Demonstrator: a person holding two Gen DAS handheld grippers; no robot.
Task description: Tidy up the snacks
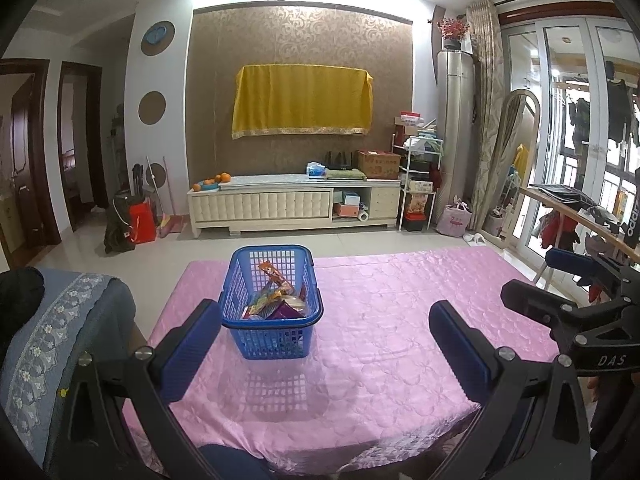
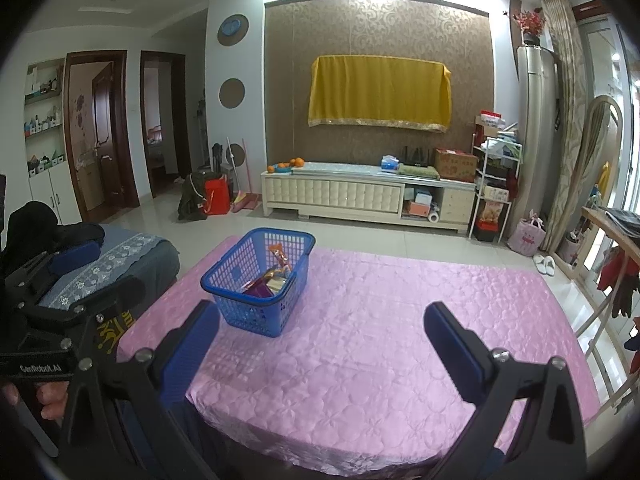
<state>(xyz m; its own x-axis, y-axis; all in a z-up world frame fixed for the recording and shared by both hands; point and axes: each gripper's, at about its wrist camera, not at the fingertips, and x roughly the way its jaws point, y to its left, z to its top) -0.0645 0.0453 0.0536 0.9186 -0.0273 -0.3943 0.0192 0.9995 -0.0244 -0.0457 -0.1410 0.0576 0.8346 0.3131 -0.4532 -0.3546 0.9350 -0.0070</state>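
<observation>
A: Blue basket (image 1: 272, 300) standing upright on the pink-covered bench (image 1: 380, 360), toward its left half. Snack packets (image 1: 276, 300) piled inside, one orange wrapper (image 1: 274, 274) leaning up against the far wall of the basket.

B: And relative to the basket, the left hand-held gripper (image 1: 320, 344)?

A: Hovering on the near side of the basket, fingers spread wide, nothing between them. Left blue pad (image 1: 192, 344) just beside the basket's near left corner; whether touching, cannot tell. Right pad (image 1: 460, 348) well apart from the basket, over bare pink cloth.

B: The right hand-held gripper (image 2: 320, 344)?

A: Also spread wide and empty, nearer than the basket (image 2: 260, 280) and to its right. Left pad (image 2: 188, 352) near the basket's front corner, right pad (image 2: 452, 352) far off to the right of it. Seen from the left wrist too, at the right edge, beyond the basket's right side.

B: Anything else around the basket?

A: Grey-blue cover with a flowered border (image 1: 60, 340) left of the basket, off the bench. Behind the basket, across the tiled floor, a cream cabinet (image 1: 292, 204) below a yellow cloth (image 1: 302, 100) on the wall. Rest of the bench's pink cloth to the right of the basket bare.
</observation>
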